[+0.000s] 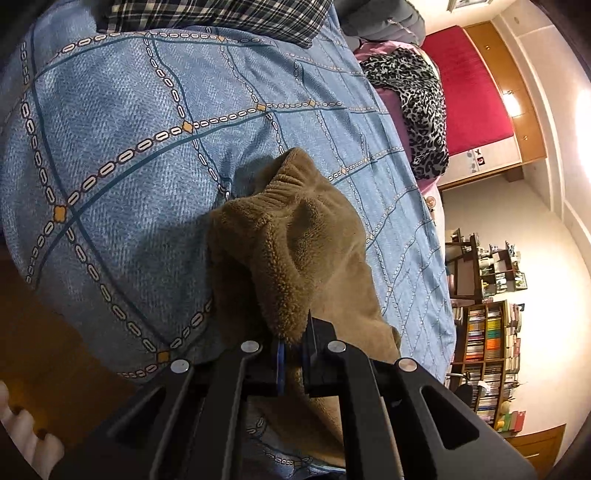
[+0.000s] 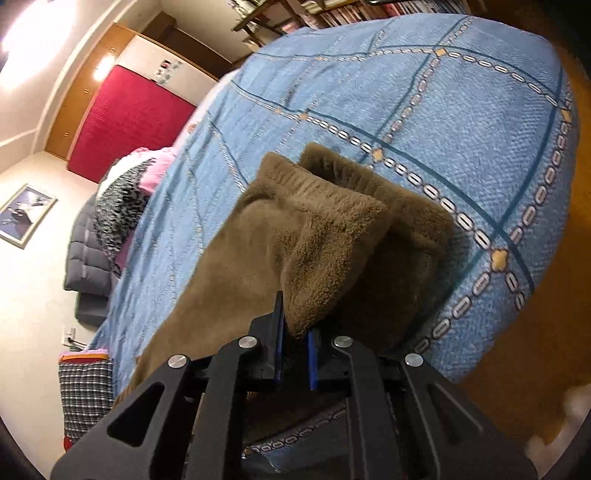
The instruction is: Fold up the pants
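The pants (image 1: 295,251) are brown fleece with a ribbed waistband, held above a blue patterned bedspread (image 1: 122,147). My left gripper (image 1: 293,343) is shut on a fold of the fleece, which hangs over its fingers. In the right wrist view the pants (image 2: 314,236) show the ribbed band at the top and a leg trailing down to the left. My right gripper (image 2: 295,336) is shut on another fold of the fleece. The fabric hides both sets of fingertips.
The bedspread (image 2: 424,110) covers the bed. A plaid cloth (image 1: 221,14) lies at the far end. A leopard-print garment (image 1: 421,107) and pink cloth lie at the bed's side. A bookshelf (image 1: 487,354) stands by the wall. Wooden floor (image 2: 535,332) borders the bed.
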A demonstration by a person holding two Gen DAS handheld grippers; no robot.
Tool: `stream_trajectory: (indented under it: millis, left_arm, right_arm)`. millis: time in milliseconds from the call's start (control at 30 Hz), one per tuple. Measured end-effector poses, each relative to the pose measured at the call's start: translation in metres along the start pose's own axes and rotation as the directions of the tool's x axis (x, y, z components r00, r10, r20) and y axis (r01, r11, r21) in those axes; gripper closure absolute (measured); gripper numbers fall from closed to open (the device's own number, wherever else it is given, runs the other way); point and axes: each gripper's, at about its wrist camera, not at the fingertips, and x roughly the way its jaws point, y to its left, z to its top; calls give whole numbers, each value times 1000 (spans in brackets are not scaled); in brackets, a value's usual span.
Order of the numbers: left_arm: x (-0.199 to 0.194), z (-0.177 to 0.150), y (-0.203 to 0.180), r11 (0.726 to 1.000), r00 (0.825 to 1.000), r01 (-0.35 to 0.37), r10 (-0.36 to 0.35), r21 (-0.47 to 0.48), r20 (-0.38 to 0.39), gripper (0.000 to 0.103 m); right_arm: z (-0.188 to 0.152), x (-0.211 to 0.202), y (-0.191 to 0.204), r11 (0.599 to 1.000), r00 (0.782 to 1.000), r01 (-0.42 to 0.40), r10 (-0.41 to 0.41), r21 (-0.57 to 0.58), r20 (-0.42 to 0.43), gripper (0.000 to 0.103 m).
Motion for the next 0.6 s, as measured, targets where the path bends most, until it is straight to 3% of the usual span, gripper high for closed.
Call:
stream_trajectory:
  millis: [67,200,233,300,333,367,433,600]
  left_arm:
    - [1,-1,-1,1000,1000,-8,8,4,0,98]
    - [3,-4,-2,1000,1000,-25,25,-1,-1,97]
    - [3,-5,-3,1000,1000,-28,28,-2,-3,97]
    - [4,-7,-4,999,999,-38,38,-1,-2,97]
    - [4,-7,-4,999,999,-41,41,-2,-2,97]
    - [4,-7,-6,999,999,-44,44,-3,0,97]
    - [2,-7,-7,999,999,-52,52,-2,7,97]
    - [-2,-9,-16,998,998,-56,56,21,12,97]
  right_arm:
    - [4,1,-9,1000,999,-8,8,14,33,38]
    - [16,12,-20,997,995,-69,67,31,75,36]
    - [18,17,-21,997,995,-74,72,28,72,40]
    - [20,25,-22,997,996,-72,71,16,58,59]
    - [20,27,-22,998,997,-64,63,11,53,76]
    - [21,27,-21,998,996,-66,66,4,54,86]
    - [21,22,-16,997,994,-73,74,-21,77,91]
    - [27,-21,6,991,979,-77,96,-112,180,92]
